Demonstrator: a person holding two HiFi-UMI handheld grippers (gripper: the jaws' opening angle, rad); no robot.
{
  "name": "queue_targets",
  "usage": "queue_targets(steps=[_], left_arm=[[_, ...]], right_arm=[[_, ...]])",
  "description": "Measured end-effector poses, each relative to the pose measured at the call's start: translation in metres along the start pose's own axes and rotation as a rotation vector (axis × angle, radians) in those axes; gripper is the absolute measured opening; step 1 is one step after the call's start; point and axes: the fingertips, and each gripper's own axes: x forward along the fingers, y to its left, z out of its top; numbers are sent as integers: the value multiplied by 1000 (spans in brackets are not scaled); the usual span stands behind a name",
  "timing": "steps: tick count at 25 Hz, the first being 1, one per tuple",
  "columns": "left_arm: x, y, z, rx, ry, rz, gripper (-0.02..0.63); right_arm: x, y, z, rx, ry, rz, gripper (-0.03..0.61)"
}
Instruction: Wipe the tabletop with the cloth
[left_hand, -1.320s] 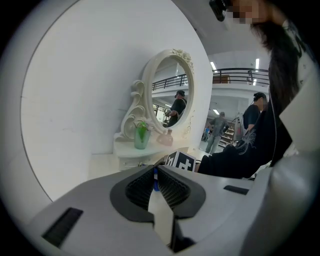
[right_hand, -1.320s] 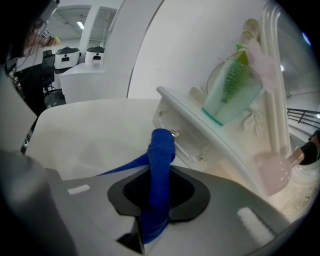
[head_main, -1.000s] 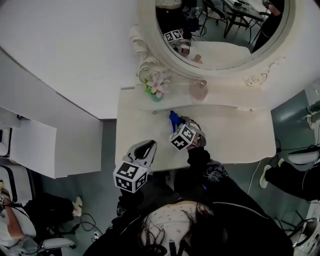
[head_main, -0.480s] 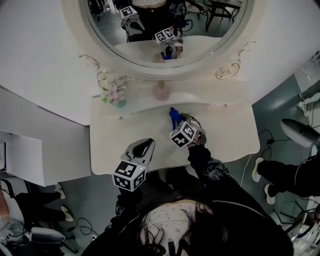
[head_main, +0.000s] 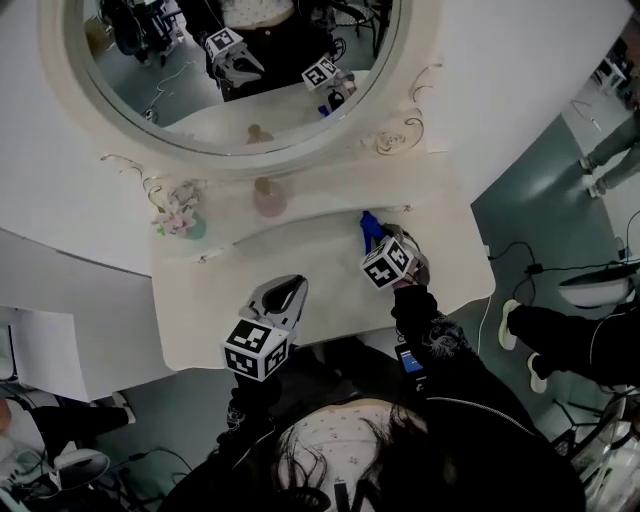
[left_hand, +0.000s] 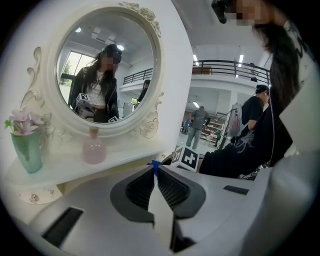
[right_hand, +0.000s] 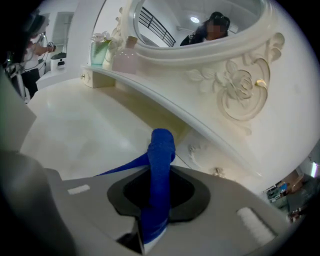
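Since the left tongs (head_main: 285, 297) are clenched on nothing and hang over the near edge of the desk (head_main: 215, 315), all the wiping falls to the right tongs (head_main: 383, 243), which are farther in and to the right. They are clamped on the blue cloth (right_hand: 161, 150). It is bunched into a narrow roll that pokes out past their tips, with a thin tail trailing to their left. Whether the roll touches the desk I cannot tell.

Bunched like this, the cloth would likely meet the surface in only a thin stripe, so passes could leave gaps. Pressing harder might bring the hard tips down onto the painted top. Drag could also tug the roll loose.

Just beyond the right tongs runs the raised shelf (right_hand: 150, 95). A stroke carried too far forward would probably knock its lip. Farther along, ahead of the left tongs, a pink bottle (head_main: 268, 197) and a vase of flowers (head_main: 186, 222) stand on that shelf below the mirror (head_main: 215, 80). A jolt there could tip either one.
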Motion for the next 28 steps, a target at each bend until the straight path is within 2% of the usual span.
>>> queue_targets(steps=[9,16,21,28], left_arm=[[33,-24,17,45,18,-80,2],[33,-18,18,43,30,-63,0],[26,-11,10,24,36,-34,0],[3,1,0,-3,29,7,0]], right_arm=[[-26,-110,-97,182,107,-166,74],[-52,-180,-164,396,173,-291,74],[-60,-203,-184,448,191,-332,74],[-63,-204,-181,495,192,-337,74]])
